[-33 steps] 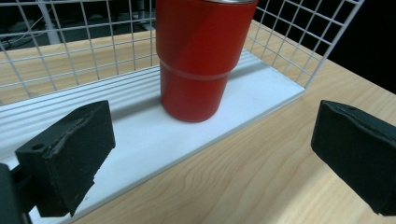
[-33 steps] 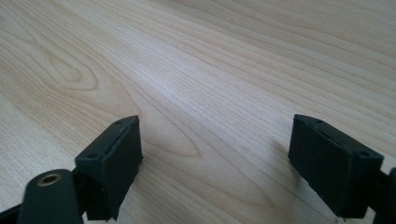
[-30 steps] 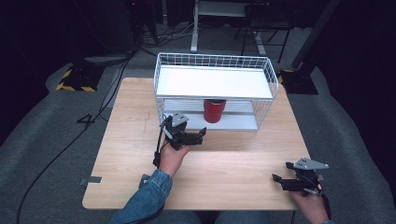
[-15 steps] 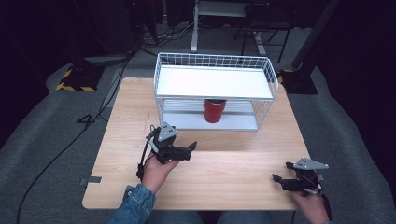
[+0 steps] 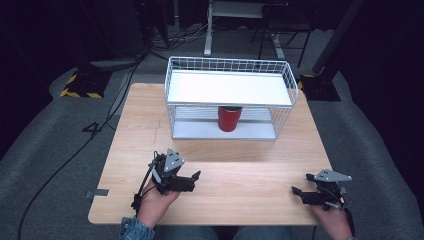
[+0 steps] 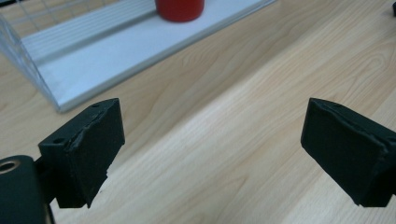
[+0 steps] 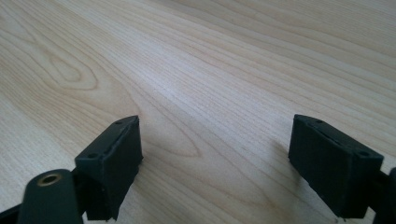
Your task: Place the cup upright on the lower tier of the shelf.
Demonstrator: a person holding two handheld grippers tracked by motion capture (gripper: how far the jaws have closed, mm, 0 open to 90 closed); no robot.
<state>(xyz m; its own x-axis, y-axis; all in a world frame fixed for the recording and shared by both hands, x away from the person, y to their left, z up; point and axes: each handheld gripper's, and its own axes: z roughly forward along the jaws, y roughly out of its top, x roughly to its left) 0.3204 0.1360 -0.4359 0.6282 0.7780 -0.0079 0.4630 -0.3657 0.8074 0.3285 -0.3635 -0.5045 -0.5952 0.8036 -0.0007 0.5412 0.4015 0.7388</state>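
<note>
Red cup (image 5: pixel 229 118) standing upright on the lower shelf of the white wire rack (image 5: pixel 230 65) at 12 o'clock on the wooden table (image 5: pixel 260 160), long axis vertical, mouth hidden under the upper shelf. Left gripper (image 5: pixel 196 176) at 7 o'clock, right gripper (image 5: pixel 295 192) at 5 o'clock, both spread wide and empty. Probably best reached low and level under the shelf

Dark room, grey floor (image 5: pixel 45 150), wood table (image 5: pixel 240 170).

Pale wood table (image 5: pixel 250 195), smooth with clear grain. White wire rack (image 5: pixel 230 75), thin metal, holding a glossy red cup (image 5: pixel 229 119). Matt black gripper pads (image 6: pixel 88 140).
</note>
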